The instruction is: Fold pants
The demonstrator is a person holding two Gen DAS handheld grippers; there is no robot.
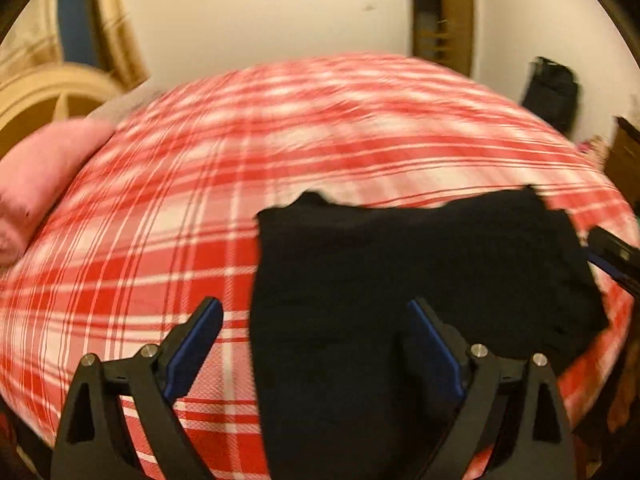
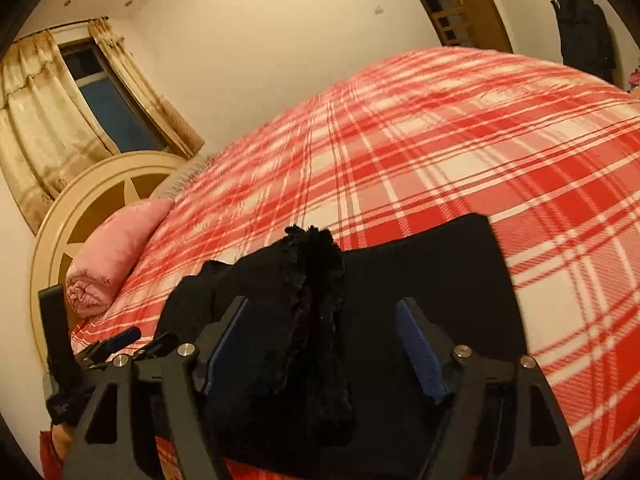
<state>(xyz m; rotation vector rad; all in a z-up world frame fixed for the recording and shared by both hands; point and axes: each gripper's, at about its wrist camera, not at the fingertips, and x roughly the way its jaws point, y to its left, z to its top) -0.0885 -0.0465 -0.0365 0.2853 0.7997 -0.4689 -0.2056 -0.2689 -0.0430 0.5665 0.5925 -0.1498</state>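
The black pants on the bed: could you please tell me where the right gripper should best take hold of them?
Probably the raised, frilly bunched edge of the black pants, approached straight from the near side. It stands up off the plaid bedspread, centred before the open right gripper, so the fingers could likely close around it.

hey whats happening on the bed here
A person with a handheld gripper in each hand is folding black pants on a bed with a red plaid bedspread. Both the left gripper and the right gripper are open over the bunched fabric, gripping nothing.
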